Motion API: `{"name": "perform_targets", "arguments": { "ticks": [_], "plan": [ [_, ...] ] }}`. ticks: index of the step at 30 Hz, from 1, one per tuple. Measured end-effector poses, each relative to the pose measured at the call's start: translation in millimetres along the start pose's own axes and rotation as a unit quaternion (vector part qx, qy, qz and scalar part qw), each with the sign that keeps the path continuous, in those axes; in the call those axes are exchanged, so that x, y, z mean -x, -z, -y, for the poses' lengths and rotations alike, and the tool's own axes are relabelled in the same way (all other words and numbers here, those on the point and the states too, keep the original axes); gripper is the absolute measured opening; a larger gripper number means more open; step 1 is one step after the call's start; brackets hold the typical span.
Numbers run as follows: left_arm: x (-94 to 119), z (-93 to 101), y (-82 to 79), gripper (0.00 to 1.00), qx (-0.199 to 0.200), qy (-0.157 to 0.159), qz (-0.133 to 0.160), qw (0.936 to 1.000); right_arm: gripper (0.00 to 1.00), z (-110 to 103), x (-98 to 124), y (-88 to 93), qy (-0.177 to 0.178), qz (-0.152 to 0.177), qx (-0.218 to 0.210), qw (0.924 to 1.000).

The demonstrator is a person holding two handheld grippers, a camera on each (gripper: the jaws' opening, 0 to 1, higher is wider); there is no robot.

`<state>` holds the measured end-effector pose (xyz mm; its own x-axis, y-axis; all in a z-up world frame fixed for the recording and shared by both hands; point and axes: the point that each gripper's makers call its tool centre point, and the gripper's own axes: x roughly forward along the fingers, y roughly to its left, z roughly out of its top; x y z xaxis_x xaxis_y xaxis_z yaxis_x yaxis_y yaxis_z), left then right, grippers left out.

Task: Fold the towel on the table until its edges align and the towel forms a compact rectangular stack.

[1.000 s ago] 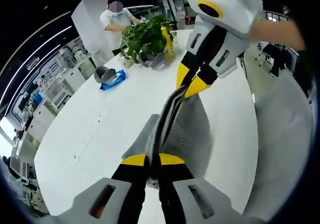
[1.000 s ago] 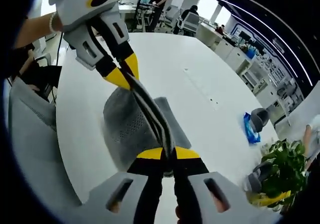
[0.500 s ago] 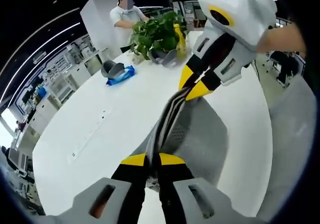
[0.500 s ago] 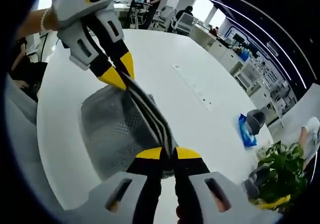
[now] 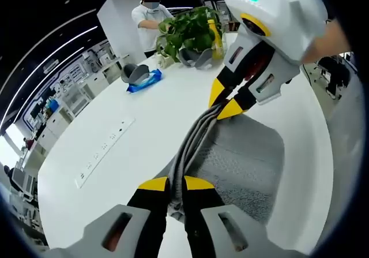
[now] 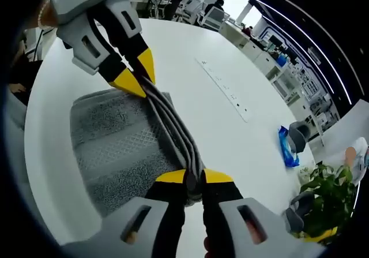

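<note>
Between my two claws the towel (image 5: 242,160) edge is pulled tight, so the layers align. Left claw (image 5: 176,184) at 6 o'clock and right claw (image 6: 194,177) are both clamped on it, while the rest lies on the counter (image 5: 132,137).

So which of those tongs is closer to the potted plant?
Right. The right tongs grip the end of the towel that points toward the plant; the left tongs hold the opposite end, farther from it.

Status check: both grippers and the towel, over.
Left hand-held gripper and right hand-held gripper both shut on the towel edge. Towel bunched between them, rest lying on the table. Nothing in the way.
</note>
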<state>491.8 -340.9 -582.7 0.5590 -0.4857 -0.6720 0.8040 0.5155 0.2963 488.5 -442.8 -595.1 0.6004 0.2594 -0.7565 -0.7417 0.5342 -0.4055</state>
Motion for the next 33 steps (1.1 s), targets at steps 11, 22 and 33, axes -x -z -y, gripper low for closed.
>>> {"name": "perform_targets", "arguments": {
  "ticks": [11, 22, 33],
  "plan": [
    [-23.2, -21.5, 14.3, 0.07, 0.021, -0.028, -0.007, 0.9994, 0.09, 0.9, -20.5, 14.8, 0.012, -0.01, -0.015, 0.9998],
    [-17.6, -19.2, 18.0, 0.07, 0.064, -0.034, 0.007, 0.9973, 0.14, 3.6, -22.4, 16.8, 0.028, 0.005, -0.037, 0.9989],
    [19.1, -6.3, 17.1, 0.12, 0.077, -0.037, 0.031, 0.9958, 0.16, 14.2, 13.3, 16.0, 0.028, 0.036, -0.127, 0.9908]
  ]
}}
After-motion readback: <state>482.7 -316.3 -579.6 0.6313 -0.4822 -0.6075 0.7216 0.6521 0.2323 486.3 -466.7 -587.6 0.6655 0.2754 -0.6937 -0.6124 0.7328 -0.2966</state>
